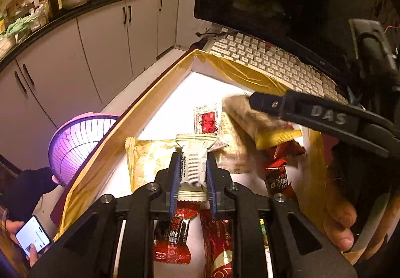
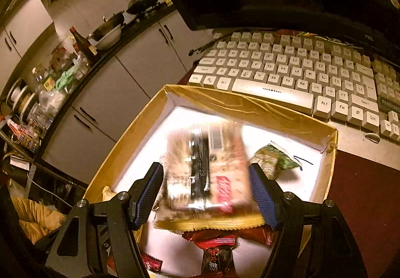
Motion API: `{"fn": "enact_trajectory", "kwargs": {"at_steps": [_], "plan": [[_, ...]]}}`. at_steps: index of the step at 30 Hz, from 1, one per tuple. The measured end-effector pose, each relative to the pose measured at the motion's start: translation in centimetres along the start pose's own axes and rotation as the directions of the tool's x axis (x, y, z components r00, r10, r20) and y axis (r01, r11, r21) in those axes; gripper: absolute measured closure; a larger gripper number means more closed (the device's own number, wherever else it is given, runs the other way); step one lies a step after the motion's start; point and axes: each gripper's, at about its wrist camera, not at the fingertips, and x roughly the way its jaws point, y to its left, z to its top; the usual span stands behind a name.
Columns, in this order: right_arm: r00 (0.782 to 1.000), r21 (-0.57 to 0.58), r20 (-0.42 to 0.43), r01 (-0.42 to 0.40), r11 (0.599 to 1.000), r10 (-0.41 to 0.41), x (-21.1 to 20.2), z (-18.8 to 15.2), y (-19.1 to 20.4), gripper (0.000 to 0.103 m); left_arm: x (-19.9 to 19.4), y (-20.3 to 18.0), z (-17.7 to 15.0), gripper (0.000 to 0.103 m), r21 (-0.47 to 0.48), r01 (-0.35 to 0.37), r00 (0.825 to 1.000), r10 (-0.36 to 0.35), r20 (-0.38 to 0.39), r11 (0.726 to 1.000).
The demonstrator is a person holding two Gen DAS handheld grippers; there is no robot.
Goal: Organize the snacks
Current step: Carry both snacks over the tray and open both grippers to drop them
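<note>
Pinched across its middle between the pads of the left gripper [image 1: 192, 173]: a small white packet [image 1: 195, 160], hanging over the gold-rimmed box [image 1: 120, 137], crimped ends sticking out toward 12 and 6 o'clock in the left wrist view. Looks light and puffy, a thin film wrapper around something probably crumbly, so best held gently at the waist or by a flat crimped end, never squeezed hard. Over in the right wrist view, standing wide apart: the right gripper [image 2: 205, 170], with a larger blurred packet [image 2: 225, 185] between its jaws; a gap showing at the 9 o'clock pad, so seemingly loose rather than gripped. Broader and flatter, that one, with a yellow serrated seam toward 6 o'clock; likely slippery film, easiest taken across the narrow width or by that seam. Already lying on the white box floor: a gold packet [image 1: 150, 160] at 9 o'clock of the white one, red packets [image 1: 172, 235] toward 6 o'clock, a green packet [image 2: 275, 158] at 3 o'clock of the blurred one. Just beyond the far box wall, at 12 o'clock: a keyboard [image 2: 275, 70].
</note>
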Motion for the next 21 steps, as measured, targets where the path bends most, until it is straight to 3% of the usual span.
{"fn": "enact_trajectory", "kwargs": {"at_steps": [2,4,7,8,14,21], "plan": [[0.999,-0.002,0.045,-0.015,1.000,0.015,-1.4,-0.2,0.1,0.027,-0.2,0.0,-0.1,0.071,-0.005,0.003,1.000,-0.003,-0.001,1.000],[0.996,0.001,0.085,-0.001,1.000,0.001,-3.1,-0.7,0.4,0.024,-1.0,-0.2,-0.3,0.050,-0.020,0.018,1.000,-0.018,0.019,1.000],[0.990,0.005,0.143,0.010,1.000,-0.011,-5.9,-2.0,0.6,0.024,-2.8,-0.3,-0.9,0.028,-0.026,0.022,0.996,-0.020,0.091,0.999],[0.988,0.013,0.157,0.004,1.000,-0.006,-6.8,-2.8,0.7,0.024,-3.3,-0.4,-1.1,0.025,-0.027,0.019,0.994,-0.016,0.109,0.999],[0.981,0.036,0.192,-0.007,0.999,0.000,-10.5,-7.0,1.3,0.024,-5.7,-0.8,-3.1,0.023,-0.028,-0.010,0.989,0.014,0.150,1.000],[0.987,0.086,0.154,-0.054,0.995,0.041,-11.6,-9.3,0.8,0.024,-6.8,-1.4,-4.3,0.023,-0.016,-0.045,0.988,0.047,0.148,0.999]]}}
